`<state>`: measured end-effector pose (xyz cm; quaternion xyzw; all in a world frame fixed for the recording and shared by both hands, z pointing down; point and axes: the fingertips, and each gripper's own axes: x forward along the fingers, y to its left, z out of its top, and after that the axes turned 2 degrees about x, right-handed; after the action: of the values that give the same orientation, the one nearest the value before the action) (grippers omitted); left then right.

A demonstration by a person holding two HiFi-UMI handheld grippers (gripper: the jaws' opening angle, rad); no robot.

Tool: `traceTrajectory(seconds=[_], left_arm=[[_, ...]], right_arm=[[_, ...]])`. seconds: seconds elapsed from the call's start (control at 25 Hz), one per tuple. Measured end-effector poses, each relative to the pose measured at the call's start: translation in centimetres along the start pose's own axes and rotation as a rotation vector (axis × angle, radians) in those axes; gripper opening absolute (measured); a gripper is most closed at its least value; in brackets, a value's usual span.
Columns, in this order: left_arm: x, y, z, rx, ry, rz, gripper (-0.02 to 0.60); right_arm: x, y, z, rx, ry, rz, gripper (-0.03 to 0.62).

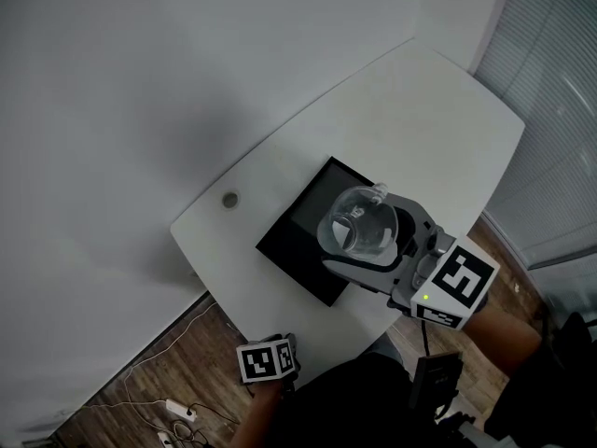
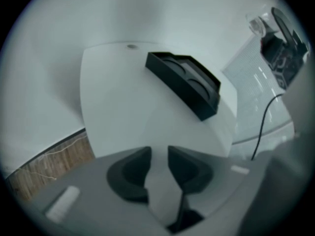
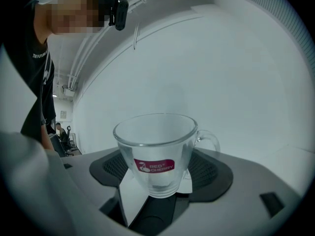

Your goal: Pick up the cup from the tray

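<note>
A clear glass cup (image 1: 359, 224) with a red label hangs above the black tray (image 1: 294, 241), which lies on the white table (image 1: 420, 110). My right gripper (image 1: 373, 238) is shut on the cup. In the right gripper view the cup (image 3: 156, 146) sits between the dark pads (image 3: 211, 173) of the right gripper (image 3: 160, 176), handle to the right. My left gripper (image 1: 275, 357) is low, off the table's near edge. In its own view the left gripper (image 2: 160, 156) stands open with nothing between the jaws, and the tray (image 2: 172, 80) lies ahead, apart from it.
A small round grommet (image 1: 230, 199) sits in the table near its left edge. Cables and a power strip (image 1: 173, 409) lie on the wooden floor below. Window blinds (image 1: 560, 110) stand at the right. A person (image 3: 39, 58) shows at the left of the right gripper view.
</note>
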<state>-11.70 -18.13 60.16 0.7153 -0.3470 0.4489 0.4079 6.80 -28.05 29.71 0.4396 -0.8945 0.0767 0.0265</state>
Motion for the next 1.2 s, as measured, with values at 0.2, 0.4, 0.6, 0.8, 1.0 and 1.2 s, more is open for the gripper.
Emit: traceTrajectory(seconds=[0.2,0.4,0.6,0.8,1.0,1.2], left_arm=[[0.4,0.4,0.0,-0.010,-0.005,-0.002,0.117],[0.4,0.7,0.1,-0.012,-0.009,0.000,0.117],[0.5,0.5,0.5,-0.010,-0.014,0.002,0.117],[0.5,0.8,0.6,-0.008,-0.016,0.004,0.117],[0.6,0.7,0.6,-0.008,-0.015,0.003,0.117],[0.7,0.8,0.5,-0.004,-0.013,-0.001,0.116]], right_arm=[[-0.2,0.2,1.0,0.002,-0.010,0.003,0.365],[-0.4,0.6,1.7,0.005,-0.018,-0.003,0.365],[-1.0,0.2,2.3,0.012,-0.029,-0.013,0.365],[-1.0,0.1,2.7,0.009,-0.046,-0.036,0.365],[-1.1,0.0,2.8,0.010,-0.054,-0.038,0.365],[-1.0,-0.1,2.7,0.012,-0.054,-0.042,0.365]])
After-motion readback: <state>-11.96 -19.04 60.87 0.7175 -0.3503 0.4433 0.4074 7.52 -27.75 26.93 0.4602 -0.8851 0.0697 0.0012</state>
